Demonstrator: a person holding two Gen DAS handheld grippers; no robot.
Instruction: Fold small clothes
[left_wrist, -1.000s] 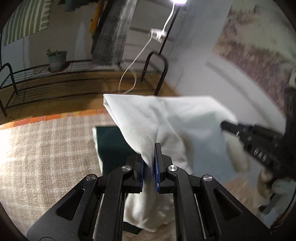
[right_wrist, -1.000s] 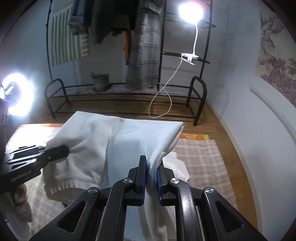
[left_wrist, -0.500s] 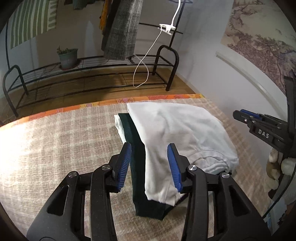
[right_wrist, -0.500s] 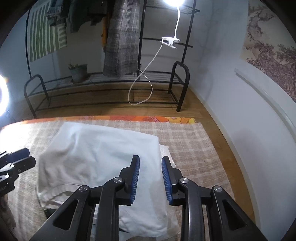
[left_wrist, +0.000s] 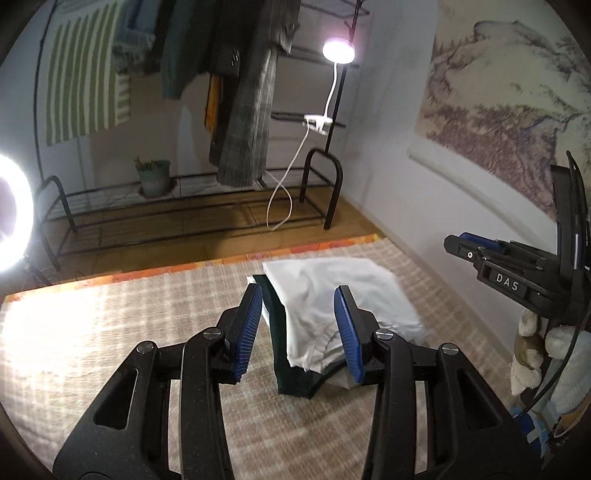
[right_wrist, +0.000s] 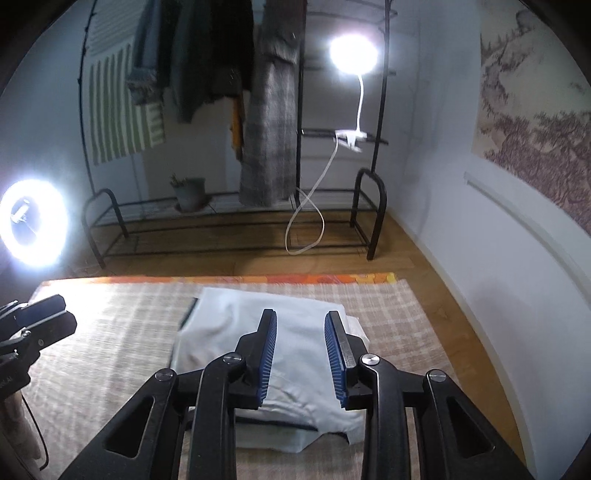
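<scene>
A folded white garment (left_wrist: 332, 277) lies on a dark green garment (left_wrist: 291, 376), both on the checked beige mat (left_wrist: 110, 332). My left gripper (left_wrist: 298, 290) hovers above and short of the pile, open, with nothing between its blue pads. In the right wrist view the same white garment (right_wrist: 258, 306) lies flat with a dark edge (right_wrist: 186, 314) showing at its left. My right gripper (right_wrist: 301, 314) hangs over it, its jaws opening and not touching the cloth. Each gripper shows at the edge of the other's view: the right gripper (left_wrist: 461, 247) and the left gripper (right_wrist: 59, 310).
A black clothes rack (right_wrist: 229, 221) with hanging clothes stands beyond the mat on the wooden floor. A ring light (right_wrist: 33, 221) glows at the left, and a clip lamp (right_wrist: 352, 55) with a dangling white cable is on the rack. The wall (right_wrist: 498, 258) runs close along the right.
Both grippers have let go of the white garment, which dropped folded onto the pile. Both have opened and drawn back and up from it.
</scene>
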